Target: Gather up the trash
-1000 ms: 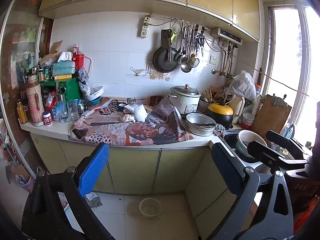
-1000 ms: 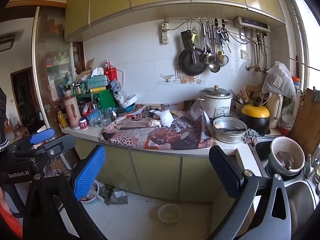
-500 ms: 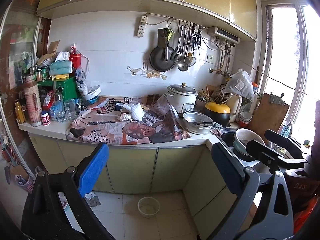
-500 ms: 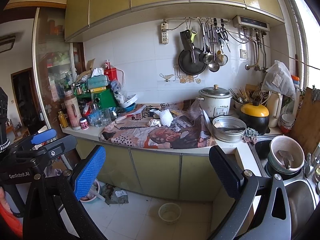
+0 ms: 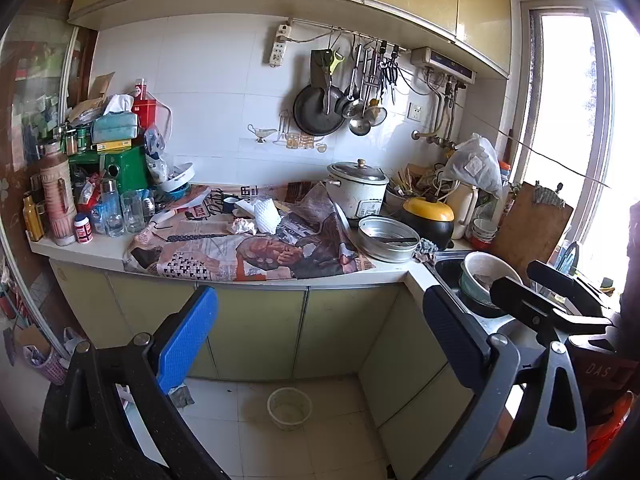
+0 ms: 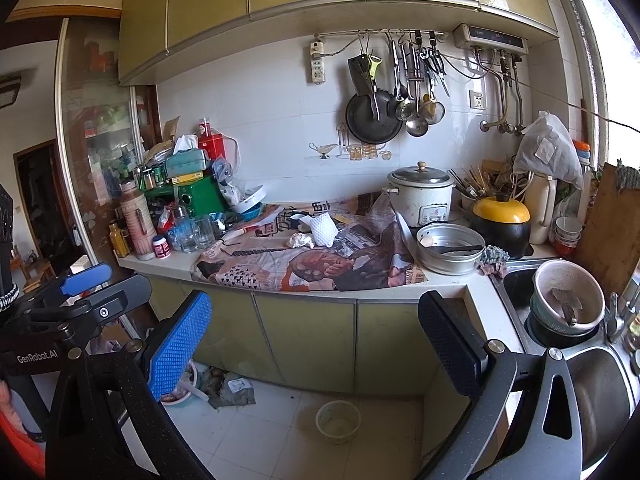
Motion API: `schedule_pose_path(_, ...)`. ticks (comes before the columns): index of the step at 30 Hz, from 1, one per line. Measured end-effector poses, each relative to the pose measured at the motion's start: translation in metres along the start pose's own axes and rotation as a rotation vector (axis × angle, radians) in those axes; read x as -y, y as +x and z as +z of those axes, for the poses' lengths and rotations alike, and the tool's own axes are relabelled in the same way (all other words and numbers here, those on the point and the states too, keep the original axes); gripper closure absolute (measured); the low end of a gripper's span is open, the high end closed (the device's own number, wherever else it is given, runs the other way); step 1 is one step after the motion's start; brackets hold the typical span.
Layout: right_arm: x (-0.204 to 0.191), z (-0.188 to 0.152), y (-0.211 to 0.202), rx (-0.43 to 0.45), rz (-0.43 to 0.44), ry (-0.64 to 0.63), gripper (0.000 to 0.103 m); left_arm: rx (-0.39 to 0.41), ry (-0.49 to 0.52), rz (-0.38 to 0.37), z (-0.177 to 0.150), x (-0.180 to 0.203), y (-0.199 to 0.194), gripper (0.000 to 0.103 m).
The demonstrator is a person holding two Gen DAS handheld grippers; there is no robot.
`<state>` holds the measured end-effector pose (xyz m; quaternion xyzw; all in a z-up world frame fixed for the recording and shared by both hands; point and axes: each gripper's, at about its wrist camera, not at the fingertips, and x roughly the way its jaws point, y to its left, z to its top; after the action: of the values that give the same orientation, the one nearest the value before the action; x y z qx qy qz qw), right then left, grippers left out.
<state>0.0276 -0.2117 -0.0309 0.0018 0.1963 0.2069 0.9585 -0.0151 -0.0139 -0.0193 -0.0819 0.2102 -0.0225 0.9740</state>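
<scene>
A crumpled white paper ball (image 5: 242, 225) (image 6: 301, 240) and a white foam net (image 5: 266, 218) (image 6: 323, 228) lie on a newspaper (image 5: 240, 256) (image 6: 300, 268) spread over the counter. A small plastic bowl (image 5: 289, 407) (image 6: 337, 420) and crumpled scraps (image 6: 236, 390) sit on the floor by the cabinets. My left gripper (image 5: 320, 340) is open and holds nothing, well back from the counter. My right gripper (image 6: 316, 344) is open and holds nothing too, at a similar distance. Each gripper shows at the edge of the other's view.
Jars, glasses and a green box (image 5: 124, 168) crowd the counter's left end. A rice cooker (image 5: 358, 192), a metal basin (image 5: 388, 238) and a yellow-lidded pot (image 5: 428, 216) stand to the right. The sink (image 6: 600, 380) holds bowls. A small basket (image 5: 44, 364) stands on the floor at left.
Both views drift slightly, with the counter sliding a little to the left in each. Both grippers stay open and nothing on the counter has moved.
</scene>
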Motion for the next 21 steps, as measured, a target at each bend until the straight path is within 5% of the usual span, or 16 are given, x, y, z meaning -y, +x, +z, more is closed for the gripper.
schedule_pose_path(21,0.008,-0.003,0.007,-0.017,-0.005,0.015,0.0,-0.011,0.0,0.004,0.0,-0.006,0.011,0.0)
